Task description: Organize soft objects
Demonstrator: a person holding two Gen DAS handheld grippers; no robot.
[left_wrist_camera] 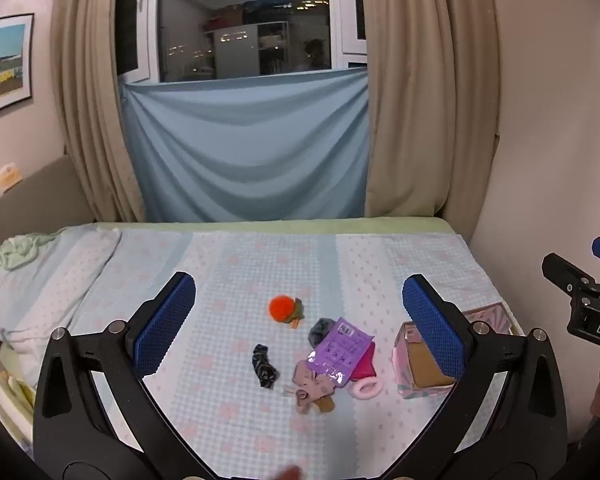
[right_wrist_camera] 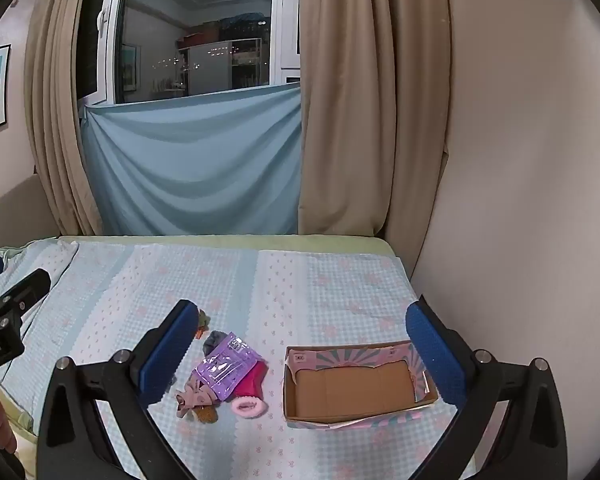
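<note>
A small heap of soft things lies on the bed: an orange pompom point(left_wrist_camera: 281, 307), a dark scrunchie point(left_wrist_camera: 264, 366), a purple packet point(left_wrist_camera: 338, 350) point(right_wrist_camera: 228, 364), a beige bow point(left_wrist_camera: 312, 390) point(right_wrist_camera: 192, 396), a magenta cloth point(right_wrist_camera: 252, 382) and a pink fluffy ring point(left_wrist_camera: 364, 390) point(right_wrist_camera: 249, 405). To their right stands an empty open cardboard box point(right_wrist_camera: 356, 390) point(left_wrist_camera: 420, 364). My left gripper point(left_wrist_camera: 300, 318) hovers open above the heap with nothing between its fingers. My right gripper point(right_wrist_camera: 302, 350) is open too, over the gap between heap and box.
The bed point(right_wrist_camera: 340, 280) has a light blue checked cover. A wall point(right_wrist_camera: 520, 200) borders it on the right, beige curtains point(right_wrist_camera: 372, 120) and a blue sheet point(left_wrist_camera: 252, 152) hang behind. A rumpled pillow point(left_wrist_camera: 40, 264) lies at the far left.
</note>
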